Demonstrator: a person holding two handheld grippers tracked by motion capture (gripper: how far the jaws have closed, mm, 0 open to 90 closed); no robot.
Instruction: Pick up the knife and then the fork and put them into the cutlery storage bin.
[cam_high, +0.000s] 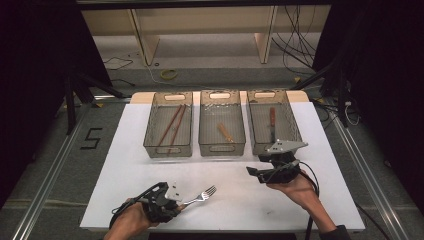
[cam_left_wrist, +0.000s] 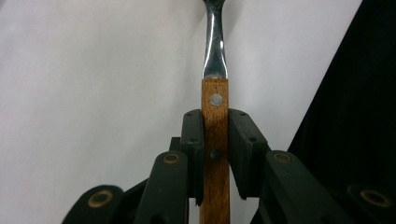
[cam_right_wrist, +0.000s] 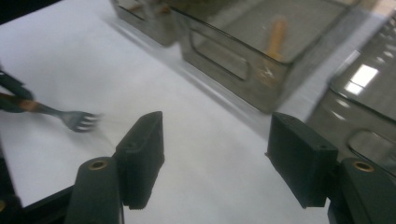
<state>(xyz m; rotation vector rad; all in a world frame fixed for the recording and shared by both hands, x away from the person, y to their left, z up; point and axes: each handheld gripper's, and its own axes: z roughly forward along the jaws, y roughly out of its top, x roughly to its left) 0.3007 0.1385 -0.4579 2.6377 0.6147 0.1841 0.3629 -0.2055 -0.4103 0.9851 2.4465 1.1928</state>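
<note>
Near the front left of the white surface (cam_high: 235, 200), you are holding the fork (cam_high: 201, 196) in the left gripper (cam_left_wrist: 215, 154), jaws closing on its wooden handle with the tines reaching out past them. The grip is sitting well back, so the fork is risking a pivot or slip. Your right gripper (cam_right_wrist: 224, 154) is hovering empty, jaws wide, beside the three mesh baskets (cam_high: 168, 150).

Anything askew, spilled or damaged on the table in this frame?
Nothing stands out. The three mesh baskets sit in a row with utensils inside, the fork is held by its wooden handle in the left tool, and the right tool is open over bare white table.
</note>
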